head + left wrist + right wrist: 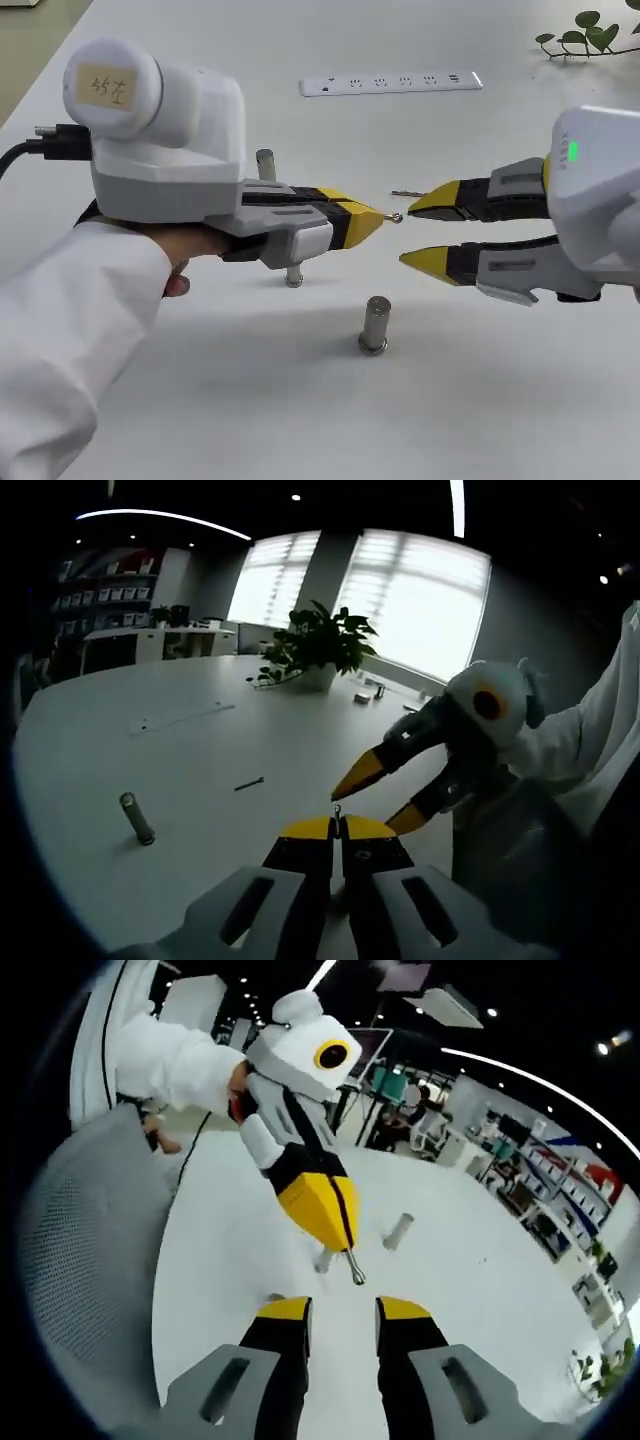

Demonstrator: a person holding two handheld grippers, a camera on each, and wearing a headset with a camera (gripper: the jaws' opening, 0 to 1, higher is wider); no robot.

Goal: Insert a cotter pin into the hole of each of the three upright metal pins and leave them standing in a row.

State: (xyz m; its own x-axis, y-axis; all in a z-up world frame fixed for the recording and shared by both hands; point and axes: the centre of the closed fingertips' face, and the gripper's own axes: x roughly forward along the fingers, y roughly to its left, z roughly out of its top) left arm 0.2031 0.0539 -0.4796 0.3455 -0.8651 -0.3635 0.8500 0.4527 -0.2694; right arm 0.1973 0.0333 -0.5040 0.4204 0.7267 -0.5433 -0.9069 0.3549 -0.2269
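Note:
My left gripper [378, 217] is shut on a thin cotter pin [395, 217], whose looped end pokes out past the yellow tips [337, 810]. Facing it from the right, my right gripper [410, 233] stands open, its jaws just short of that cotter pin [355, 1272]. One upright metal pin [375, 325] stands in front on the white table. A second metal pin [265, 163] shows behind the left gripper, and a third [294, 276] is partly hidden under it. A loose cotter pin [408, 193] lies on the table beyond the tips.
A white power strip [390, 82] lies at the far side of the table [480, 400]. A green plant sprig [590, 35] sits at the far right corner. A person's white sleeve [70, 330] covers the lower left.

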